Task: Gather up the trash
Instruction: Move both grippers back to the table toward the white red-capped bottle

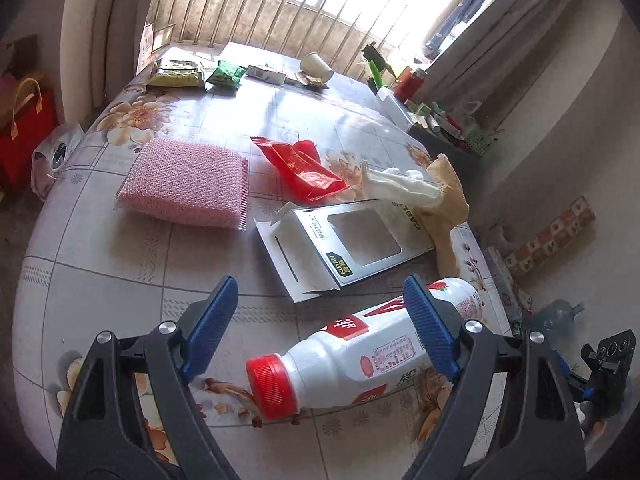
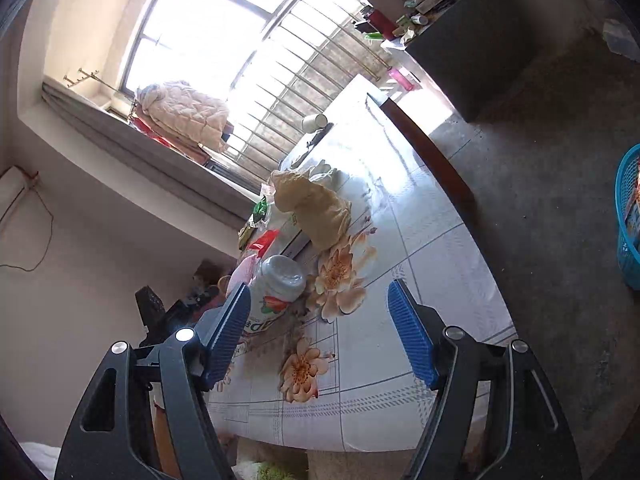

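pink sponge [image 1: 184,188], red wrapper [image 1: 302,168], floral tablecloth [image 1: 120,272]

The right tongs [image 2: 320,328] are held wide apart above the floral-clothed table [image 2: 400,240], nothing between the blue pads. A white bottle [image 2: 276,284] is seen lying just beside the left pad, a beige crumpled bag [image 2: 316,208] beyond it. A blue basket [image 2: 628,220] is seen on the floor.

One bottle [image 1: 360,364]. One pink pad [image 1: 184,188]. One red wrapper [image 1: 304,168]. One flat box [image 1: 344,248]. One white cup [image 1: 316,65]. Two green packets [image 1: 176,74] [image 1: 226,75]. One beige bag [image 1: 448,200]. One blue basket [image 2: 628,220].
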A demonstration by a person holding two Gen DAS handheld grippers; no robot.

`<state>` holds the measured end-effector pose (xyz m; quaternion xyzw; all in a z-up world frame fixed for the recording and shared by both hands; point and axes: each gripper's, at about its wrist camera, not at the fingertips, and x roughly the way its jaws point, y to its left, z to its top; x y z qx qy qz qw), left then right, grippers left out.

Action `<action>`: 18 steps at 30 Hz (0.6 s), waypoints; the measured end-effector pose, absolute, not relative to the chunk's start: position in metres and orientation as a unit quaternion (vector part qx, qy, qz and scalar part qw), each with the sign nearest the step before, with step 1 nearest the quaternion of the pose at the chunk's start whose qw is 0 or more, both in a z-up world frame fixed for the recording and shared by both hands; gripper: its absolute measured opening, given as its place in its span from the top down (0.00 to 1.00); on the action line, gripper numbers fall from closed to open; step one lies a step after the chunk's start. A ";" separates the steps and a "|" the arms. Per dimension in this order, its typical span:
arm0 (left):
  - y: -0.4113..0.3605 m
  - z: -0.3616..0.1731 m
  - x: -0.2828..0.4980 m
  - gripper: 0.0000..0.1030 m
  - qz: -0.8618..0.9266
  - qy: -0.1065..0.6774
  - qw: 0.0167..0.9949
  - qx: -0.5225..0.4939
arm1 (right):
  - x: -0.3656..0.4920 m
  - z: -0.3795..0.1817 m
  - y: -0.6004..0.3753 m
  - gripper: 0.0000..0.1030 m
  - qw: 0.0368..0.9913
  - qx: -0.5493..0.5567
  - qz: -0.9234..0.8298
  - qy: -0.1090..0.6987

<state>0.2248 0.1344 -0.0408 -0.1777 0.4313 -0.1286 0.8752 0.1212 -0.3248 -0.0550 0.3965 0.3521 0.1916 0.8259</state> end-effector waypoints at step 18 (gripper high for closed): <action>0.075 -0.074 0.140 0.22 -0.391 0.467 0.740 -0.287 | 0.198 -0.070 -0.193 0.32 0.776 0.305 0.230 0.502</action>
